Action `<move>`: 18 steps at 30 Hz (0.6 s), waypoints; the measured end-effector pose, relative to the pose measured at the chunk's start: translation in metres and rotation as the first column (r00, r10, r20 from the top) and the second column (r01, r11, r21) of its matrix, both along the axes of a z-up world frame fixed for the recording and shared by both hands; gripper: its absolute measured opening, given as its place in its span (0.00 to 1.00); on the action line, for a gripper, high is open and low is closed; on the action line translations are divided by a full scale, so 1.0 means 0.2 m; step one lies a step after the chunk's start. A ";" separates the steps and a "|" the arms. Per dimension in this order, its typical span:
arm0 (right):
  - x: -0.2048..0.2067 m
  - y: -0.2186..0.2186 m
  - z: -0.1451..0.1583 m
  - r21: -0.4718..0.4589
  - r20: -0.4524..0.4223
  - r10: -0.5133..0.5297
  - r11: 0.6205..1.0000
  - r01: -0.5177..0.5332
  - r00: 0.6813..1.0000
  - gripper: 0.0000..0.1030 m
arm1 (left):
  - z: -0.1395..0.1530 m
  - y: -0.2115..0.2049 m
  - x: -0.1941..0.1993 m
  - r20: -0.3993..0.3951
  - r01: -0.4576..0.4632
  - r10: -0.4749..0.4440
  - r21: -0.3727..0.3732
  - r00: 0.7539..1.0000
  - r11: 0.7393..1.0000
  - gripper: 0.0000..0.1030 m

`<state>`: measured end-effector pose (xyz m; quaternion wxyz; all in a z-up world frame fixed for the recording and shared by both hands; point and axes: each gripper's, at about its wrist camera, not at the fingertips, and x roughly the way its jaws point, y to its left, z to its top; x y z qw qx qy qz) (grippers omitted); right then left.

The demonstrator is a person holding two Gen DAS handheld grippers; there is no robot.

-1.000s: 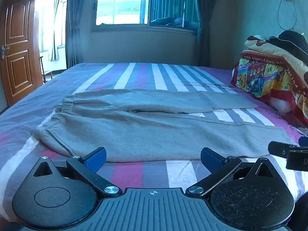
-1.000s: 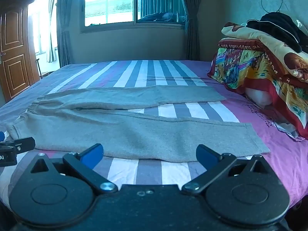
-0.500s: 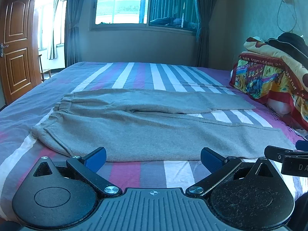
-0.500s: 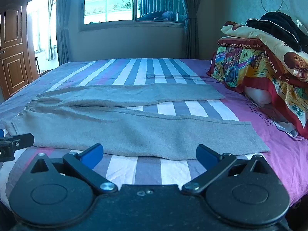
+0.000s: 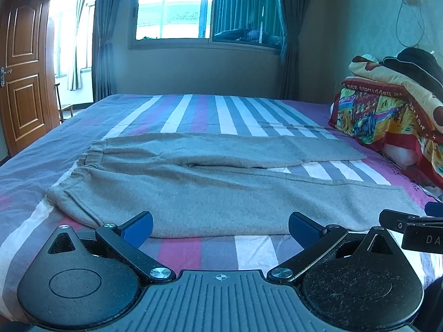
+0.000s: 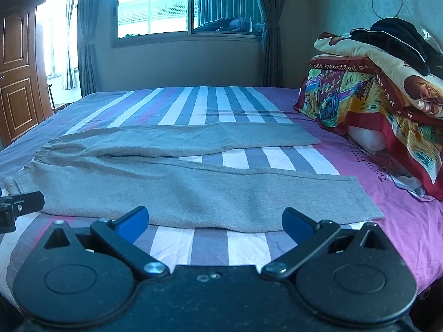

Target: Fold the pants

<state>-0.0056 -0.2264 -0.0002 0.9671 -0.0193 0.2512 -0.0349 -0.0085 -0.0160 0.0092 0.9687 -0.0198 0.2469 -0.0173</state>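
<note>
Pants: grey sweatpants (image 5: 221, 191) lie flat on the bed (image 5: 210, 110), just ahead of both pairs of fingers, unfolded, untouched by either gripper.
Pants layout: waistband (image 5: 91, 152) lies ahead of and left of the left gripper's fingers; the two legs run rightward, the near leg (image 6: 221, 191) just beyond the fingertips, the far leg (image 6: 193, 138) behind it, with a wedge of striped sheet showing between them toward the cuffs.
Near hem: the long near edge of the near leg lies just past the blue pads in both wrist views; its cuff (image 6: 362, 196) sits ahead of and right of the right gripper's fingers.
Left gripper: the left gripper (image 5: 220, 228) is held low over the bed's near edge, fingers spread wide, nothing between them; blue pads (image 5: 138, 228) stand just short of the pants' near edge.
Right gripper: the right gripper (image 6: 215, 222) is likewise low over the near edge, fingers spread wide and holding nothing.
Each in the other's view: the right gripper's black finger shows at the right edge of the left wrist view; the left gripper's finger shows at the left edge of the right wrist view, by the waist end.
Bedding pile: colourful folded quilts (image 6: 373, 88) with dark clothing (image 6: 398, 38) on top, far right of the fingers.
Beyond the bed: window (image 5: 177, 8) with curtains straight ahead, wooden door (image 5: 22, 69) far left.
</note>
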 end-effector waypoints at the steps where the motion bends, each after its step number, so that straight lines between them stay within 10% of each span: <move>1: 0.00 0.00 0.00 0.000 -0.002 0.001 1.000 -0.001 1.000 1.00 | 0.00 0.00 0.00 -0.001 0.002 -0.002 0.001 1.000 1.000 1.00; 18: 0.00 0.00 0.01 -0.003 0.002 -0.003 1.000 0.003 1.000 1.00 | 0.02 -0.01 0.01 0.004 0.008 -0.008 0.003 1.000 1.000 1.00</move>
